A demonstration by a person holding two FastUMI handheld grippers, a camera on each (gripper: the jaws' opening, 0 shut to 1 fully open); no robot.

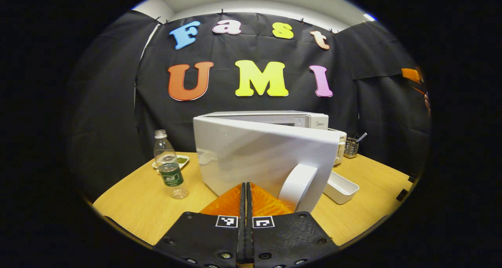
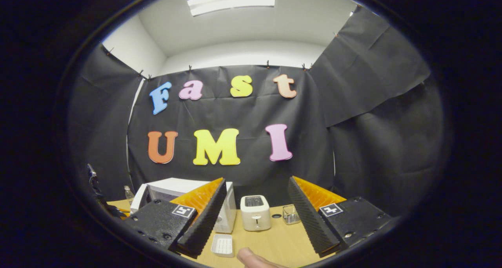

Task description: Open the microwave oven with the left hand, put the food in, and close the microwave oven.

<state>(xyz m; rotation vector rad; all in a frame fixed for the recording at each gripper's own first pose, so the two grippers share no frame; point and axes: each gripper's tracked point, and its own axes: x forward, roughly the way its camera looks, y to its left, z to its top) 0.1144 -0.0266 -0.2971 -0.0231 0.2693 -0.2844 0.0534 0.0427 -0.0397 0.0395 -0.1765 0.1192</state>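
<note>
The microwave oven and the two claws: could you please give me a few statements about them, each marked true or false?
1. The microwave oven has its door swung partly open. True.
2. The left claw is spread wide. False: its fingers are closed together, just in front of the door's handle.
3. The right claw is open and holds nothing. True.
4. The water bottle lies on its side. False: it stands upright on the table.
5. A white toaster stands beside the microwave oven. True.
</note>
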